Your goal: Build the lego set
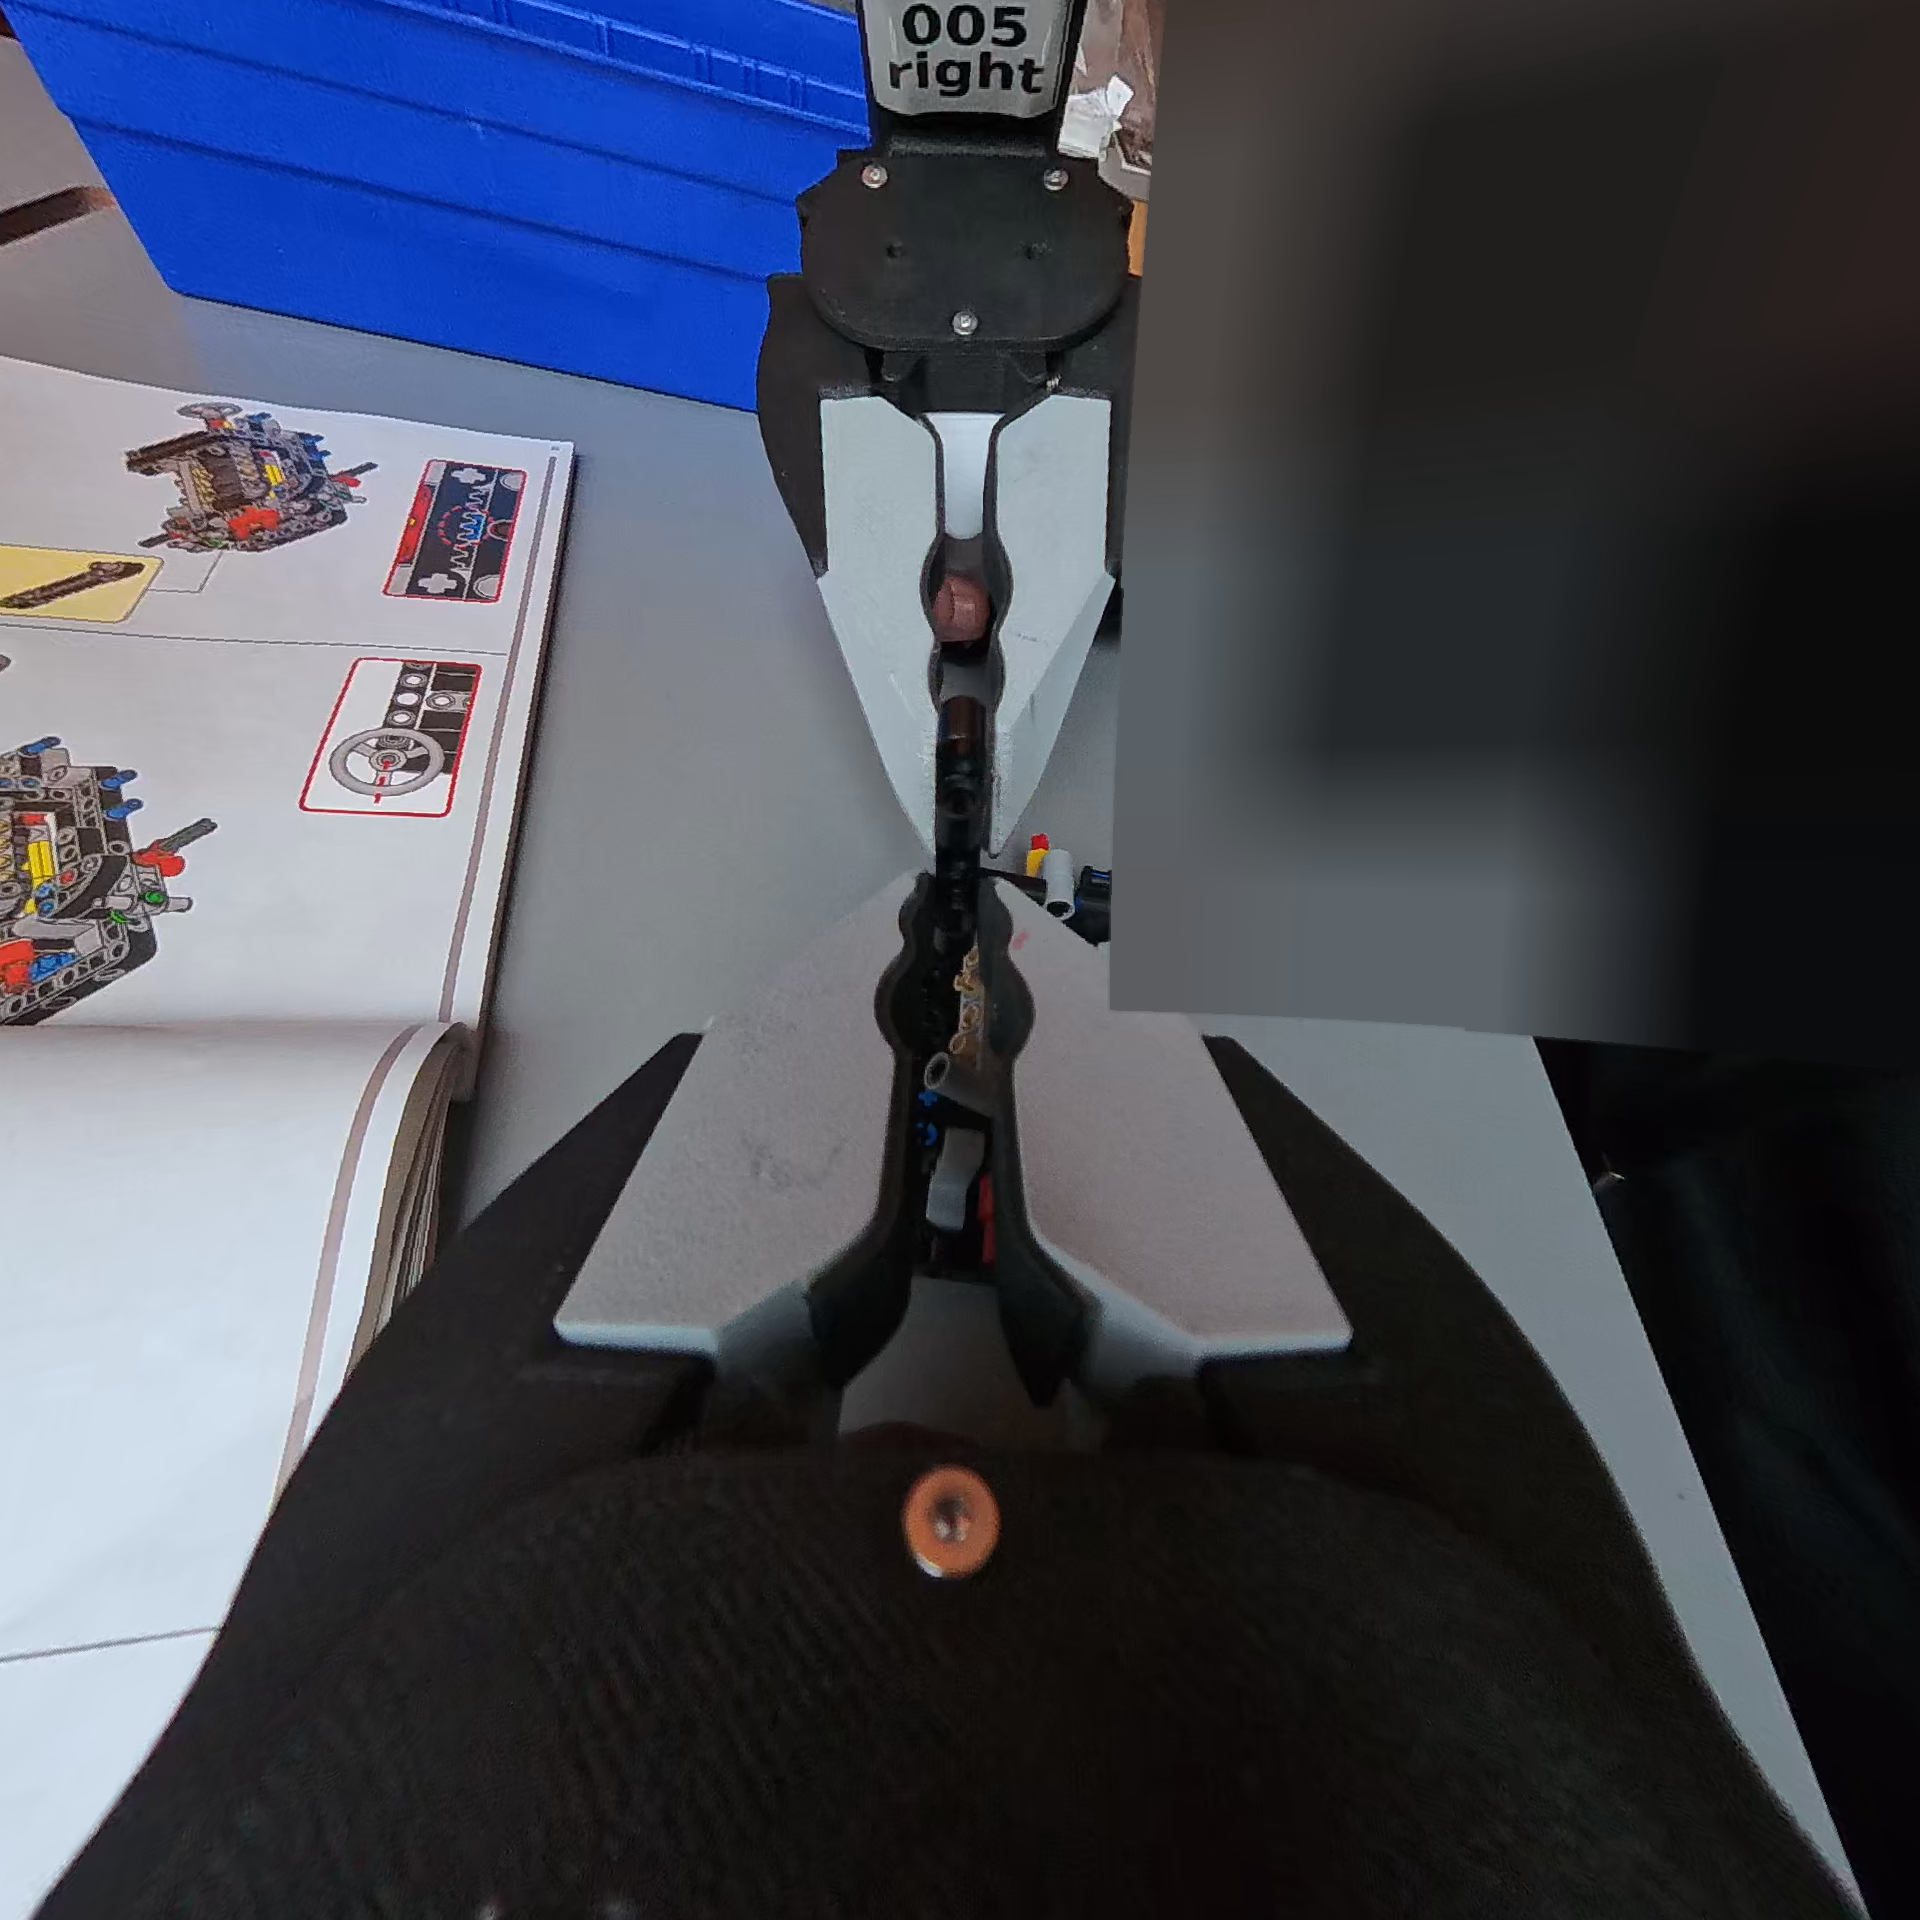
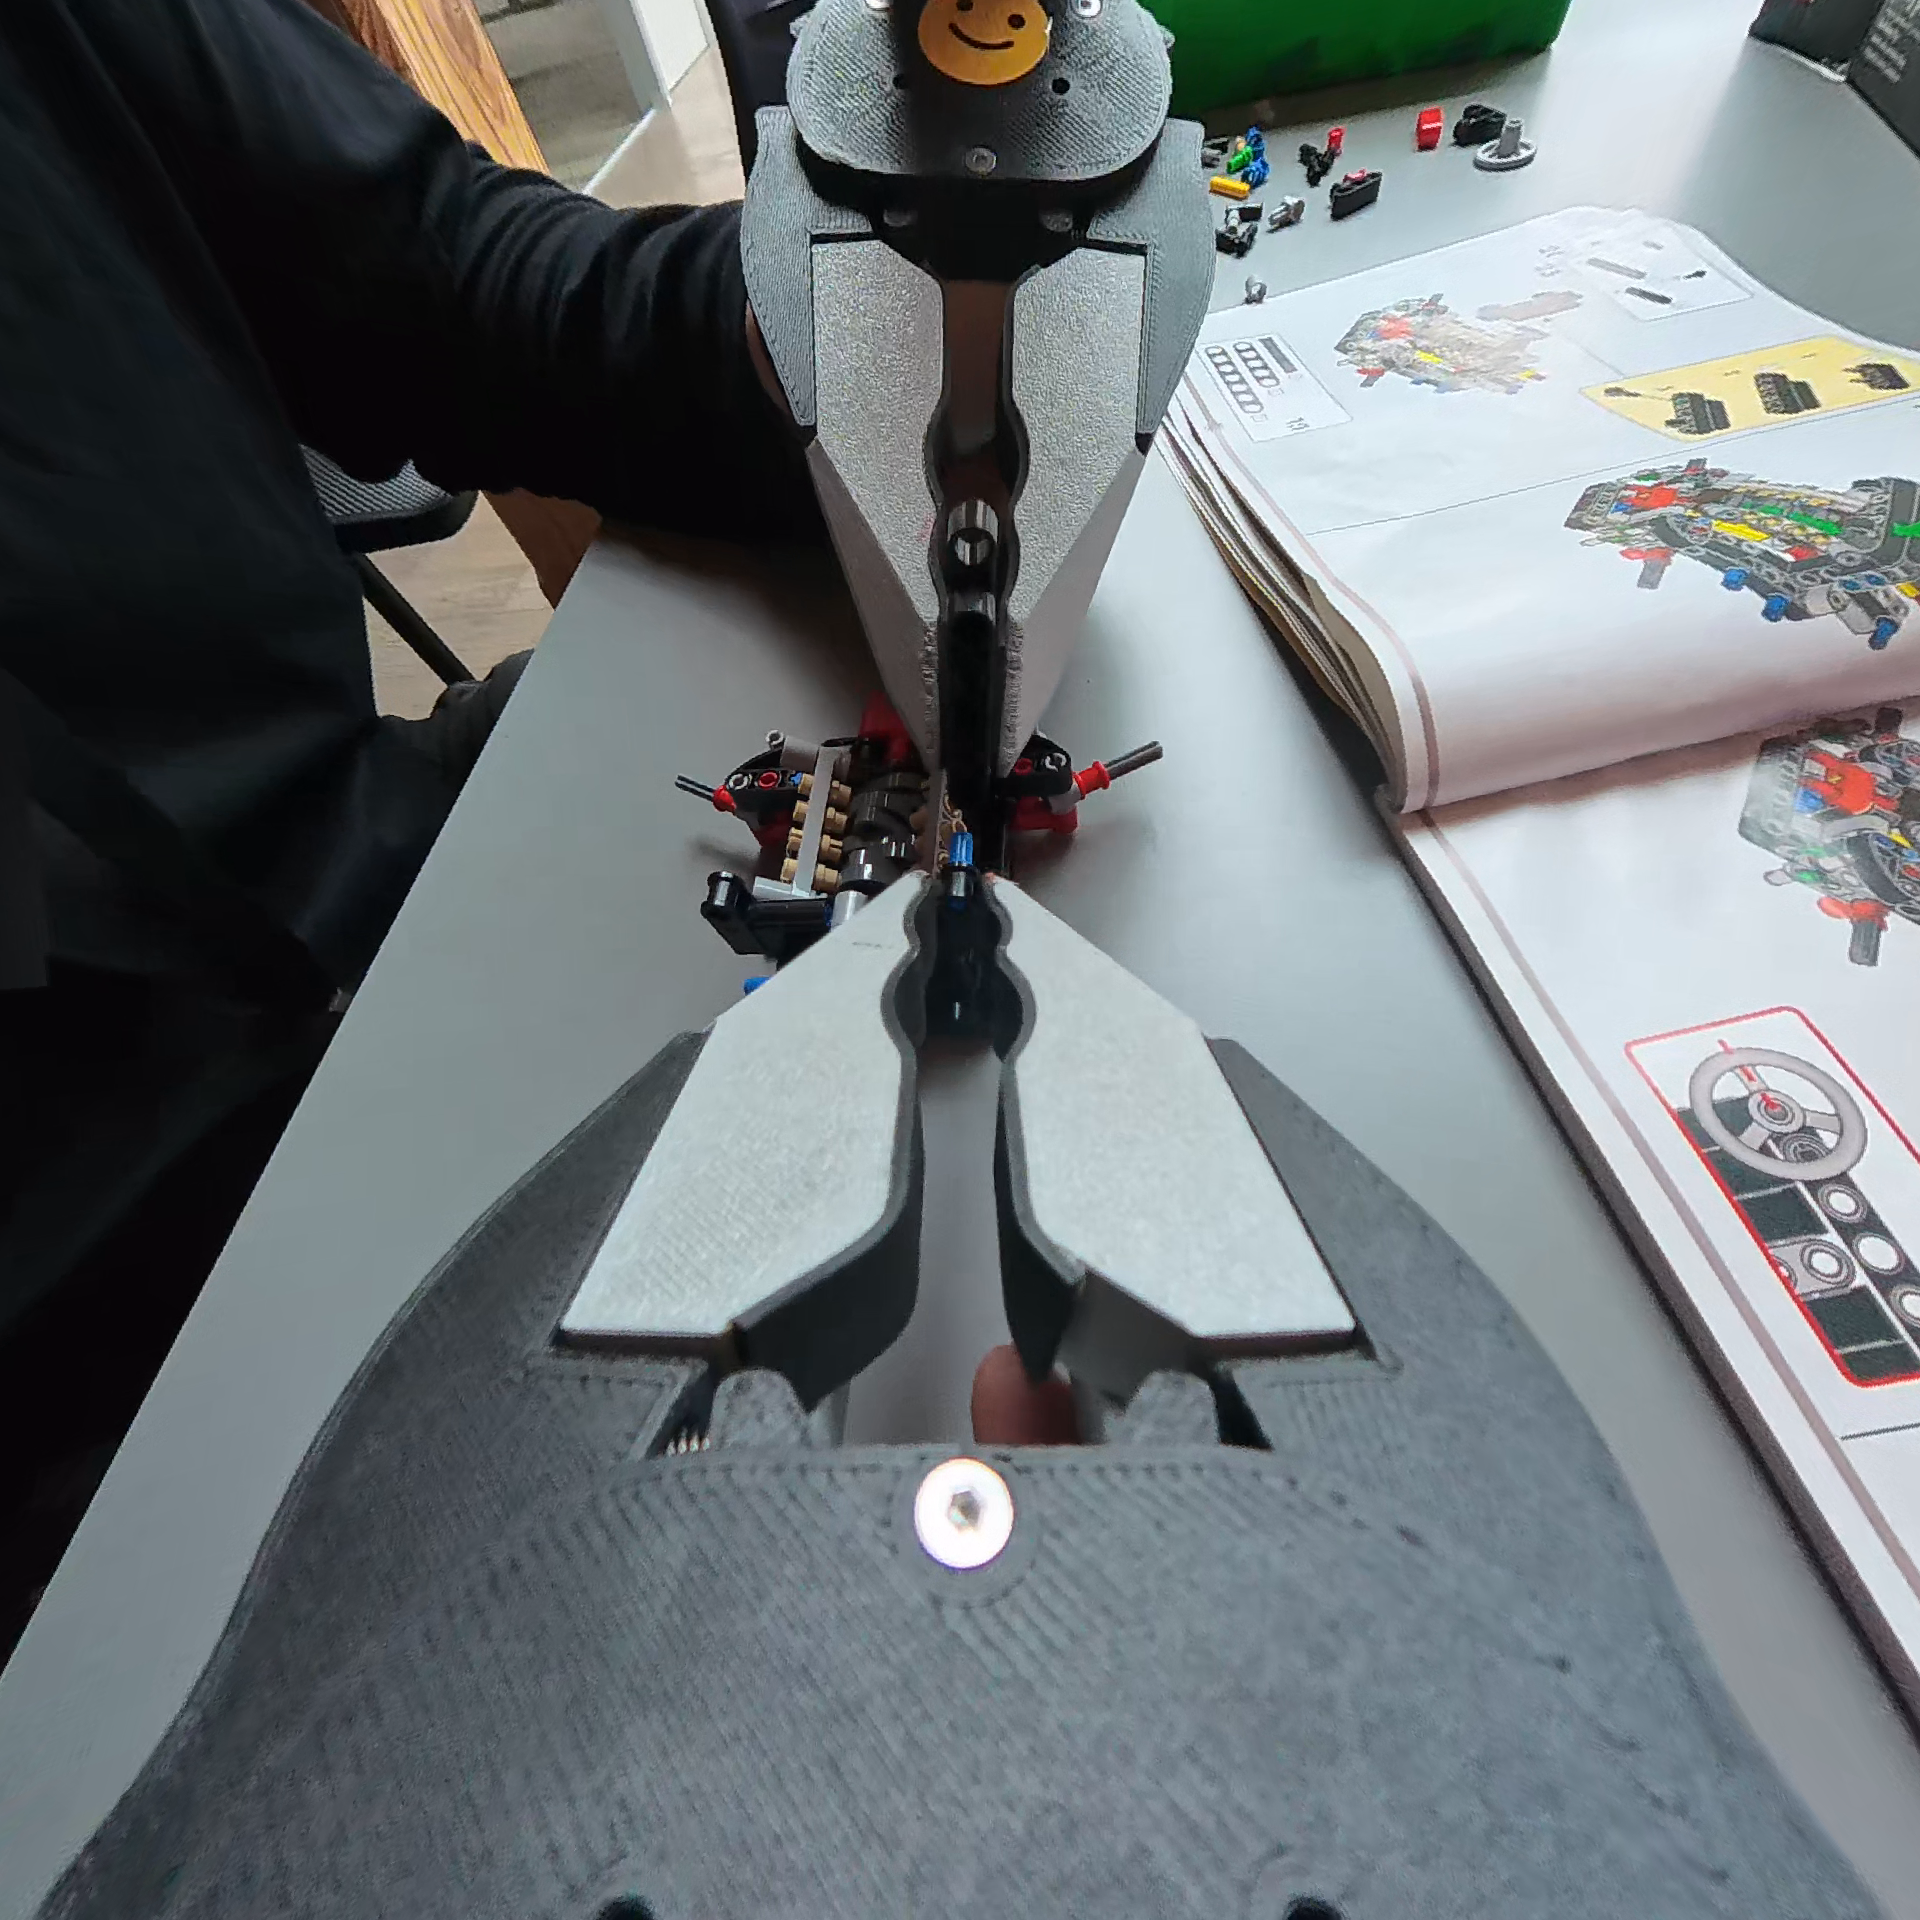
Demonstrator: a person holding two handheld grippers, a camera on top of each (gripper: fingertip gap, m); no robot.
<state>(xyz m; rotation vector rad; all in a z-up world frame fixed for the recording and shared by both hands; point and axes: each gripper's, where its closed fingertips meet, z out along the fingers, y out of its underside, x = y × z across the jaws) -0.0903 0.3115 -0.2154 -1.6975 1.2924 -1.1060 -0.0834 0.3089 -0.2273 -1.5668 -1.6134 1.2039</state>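
Observation:
A partly built lego assembly [image 2: 821, 831], black with tan, red and grey parts, sits on the grey table [image 2: 520, 1039] under both gripper tips. My left gripper [image 1: 951, 883] is shut on a long black beam [image 2: 971, 665]; it also shows in the right wrist view [image 2: 961, 779], coming from the far side. My right gripper [image 2: 961, 883] is shut on a small black piece with a blue pin [image 2: 961, 935]; it also shows in the left wrist view [image 1: 961, 831]. The two tips almost touch, point to point, just above the assembly. The joint between the pieces is hidden.
An open instruction booklet [image 2: 1610, 520] lies right of the assembly, and shows in the left wrist view [image 1: 260, 727]. Loose small parts [image 2: 1340, 177] are scattered at the far right. A blue bin [image 1: 468, 156] and a green bin [image 2: 1351, 42] stand behind. A person's dark sleeve [image 2: 312, 364] is at the table edge. My two grippers' fingertips are within a few centimetres of each other.

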